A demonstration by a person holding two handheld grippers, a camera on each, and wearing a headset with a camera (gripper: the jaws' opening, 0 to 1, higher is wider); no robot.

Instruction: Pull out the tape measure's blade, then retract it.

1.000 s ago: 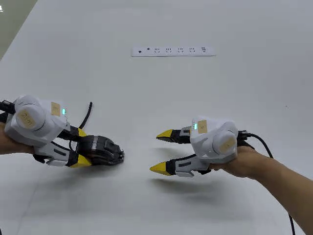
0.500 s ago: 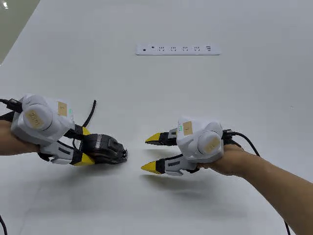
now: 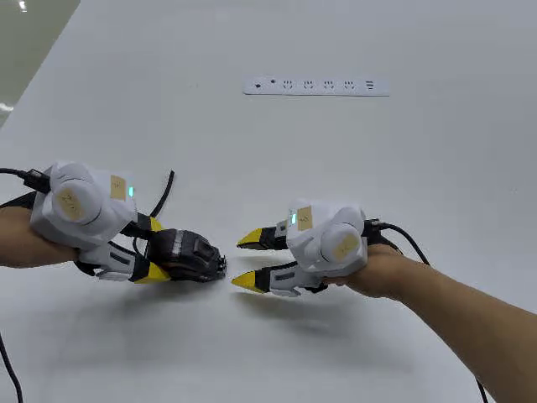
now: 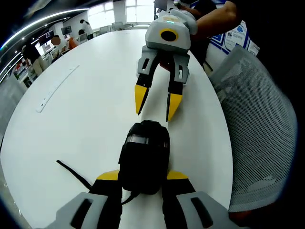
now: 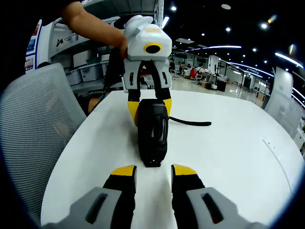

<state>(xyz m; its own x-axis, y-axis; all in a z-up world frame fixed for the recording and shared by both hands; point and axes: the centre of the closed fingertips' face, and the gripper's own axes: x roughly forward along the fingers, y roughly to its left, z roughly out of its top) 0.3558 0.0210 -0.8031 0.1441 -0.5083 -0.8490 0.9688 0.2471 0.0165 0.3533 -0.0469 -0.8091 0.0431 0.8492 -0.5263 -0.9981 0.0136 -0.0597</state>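
Black plastic tape measure [image 3: 189,254] rests on the white table [image 3: 252,151], its rear hidden between the 2 yellow-tipped jaws of the left gripper [image 3: 157,249], clenched on the case. Blade hook is too small to resolve. Right gripper view shows the right gripper [image 5: 153,170] released, jaws spread just short of the case's front end.

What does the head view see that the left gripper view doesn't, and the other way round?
Head view, not the left gripper view: the round white back of the left gripper and the arm holding it.

Left gripper view, not the head view: a mesh chair beside the table, and people far off in the room.

Both: the tape measure clamped in the left gripper, the open right gripper pointing at it, the power strip and the white table.
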